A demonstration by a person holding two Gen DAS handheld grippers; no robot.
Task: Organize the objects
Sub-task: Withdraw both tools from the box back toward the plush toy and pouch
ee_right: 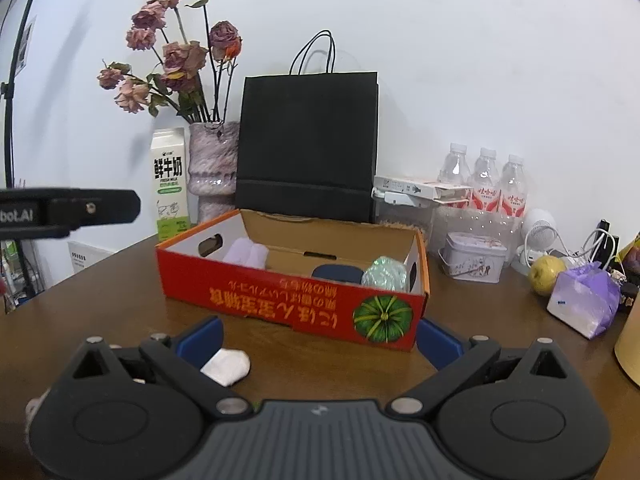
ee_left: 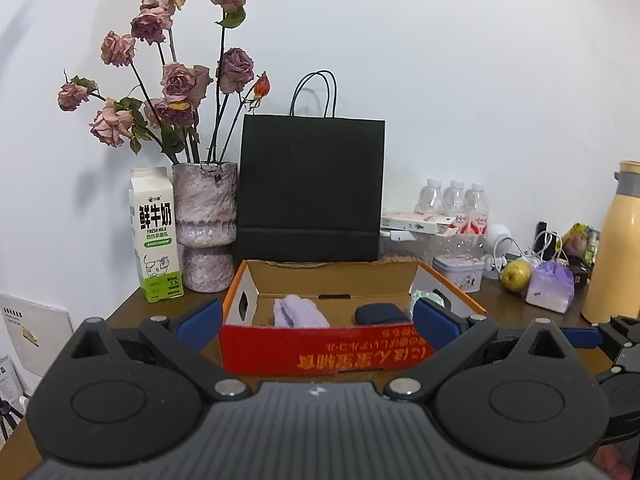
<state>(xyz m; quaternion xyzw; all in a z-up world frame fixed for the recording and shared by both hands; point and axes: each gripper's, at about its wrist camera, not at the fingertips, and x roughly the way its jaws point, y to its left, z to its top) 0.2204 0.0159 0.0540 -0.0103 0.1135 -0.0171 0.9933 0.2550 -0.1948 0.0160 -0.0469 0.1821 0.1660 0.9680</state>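
Backdrop: white wall behind a dark brown wooden worktop [ee_right: 120, 292].
Box: an open red-and-orange cardboard box [ee_right: 280, 304] with upside-down yellow print and a green pumpkin picture sits mid-frame in both views, on the worktop.
Box contents: a lilac fabric bundle [ee_left: 298, 312] lies at the left inside, a dark navy pouch [ee_left: 380, 314] at centre right, and a pale green shiny wrapped item [ee_right: 386, 274] in the right corner.
White sock: a white sock [ee_right: 227, 365] lies on the worktop outside the box, lower left of centre in the right wrist view, just beside the left blue fingertip of the right gripper.
Left gripper: the left gripper [ee_left: 316, 322] is spread wide and carries nothing; its blue fingertips sit at either end of the box's near wall.
Right gripper: the right gripper [ee_right: 320, 340] is also spread wide with nothing between its fingers, low in the frame, in front of the box.
Behind the box: a black paper bag [ee_left: 310, 188] stands upright, with a mottled purple vase of dried roses [ee_left: 204, 224] and a milk carton [ee_left: 155, 236] to its left.
Right of frame: three water bottles [ee_right: 486, 184], a small printed tin [ee_right: 474, 256], a yellow-green apple [ee_right: 546, 274], a purple plastic-wrapped pack [ee_right: 584, 304] and a yellow thermos [ee_left: 614, 248].
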